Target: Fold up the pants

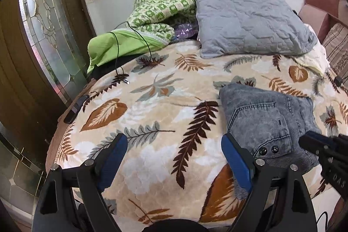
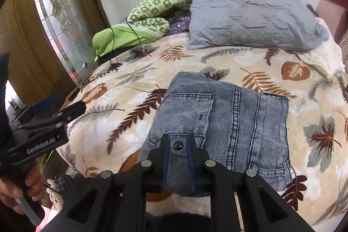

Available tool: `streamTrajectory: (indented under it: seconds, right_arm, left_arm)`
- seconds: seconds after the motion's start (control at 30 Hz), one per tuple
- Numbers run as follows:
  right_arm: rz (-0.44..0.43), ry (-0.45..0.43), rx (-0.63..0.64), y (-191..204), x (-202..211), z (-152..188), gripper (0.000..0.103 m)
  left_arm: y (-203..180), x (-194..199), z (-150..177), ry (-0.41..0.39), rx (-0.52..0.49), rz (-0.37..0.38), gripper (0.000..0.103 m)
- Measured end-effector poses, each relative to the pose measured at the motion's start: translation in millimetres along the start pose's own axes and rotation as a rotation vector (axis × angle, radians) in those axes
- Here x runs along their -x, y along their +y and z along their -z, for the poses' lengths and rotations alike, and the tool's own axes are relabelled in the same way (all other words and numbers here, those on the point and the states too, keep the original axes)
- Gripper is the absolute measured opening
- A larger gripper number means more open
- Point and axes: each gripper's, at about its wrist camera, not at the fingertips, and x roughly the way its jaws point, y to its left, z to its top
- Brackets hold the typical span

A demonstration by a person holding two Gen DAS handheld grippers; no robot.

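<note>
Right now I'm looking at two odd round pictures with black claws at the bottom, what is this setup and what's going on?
No robot here: a person holds a two-finger tool in each hand, each carrying a wide-angle camera looking along its fingers. One picture comes from the left gripper, whose jaws are wide open over the leaf-print blanket. The other comes from the right gripper, jaws closed on the near edge of the folded jeans. Further back lie a grey pillow and a green blanket.

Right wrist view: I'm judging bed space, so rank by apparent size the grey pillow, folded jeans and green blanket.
1-2. grey pillow and folded jeans: alike; the jeans lie nearer the camera.
3. green blanket.
</note>
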Motion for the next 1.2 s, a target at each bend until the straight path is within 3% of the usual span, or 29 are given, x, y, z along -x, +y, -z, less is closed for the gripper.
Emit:
streamTrajectory:
  seconds: [0.33,0.7,0.93,1.2]
  right_arm:
    - [0.013,0.034,-0.024,-18,-33,-17,0.018]
    - [0.005,0.101,-0.060,-35,-92,-45,0.018]
    - [0.016,0.196,-0.095,-44,-142,-52,0.018]
    - [0.030,0.255,-0.118,-48,-163,-63,0.019]
  left_arm:
    - [-17,-30,-3,0.047,-0.051,-0.013,0.088]
    - [-40,-79,11,0.164,-0.116,-0.012,0.088]
    - [-56,-105,26,0.228,-0.174,-0.010,0.088]
    - [-61,-122,32,0.267,-0.172,0.019,0.088]
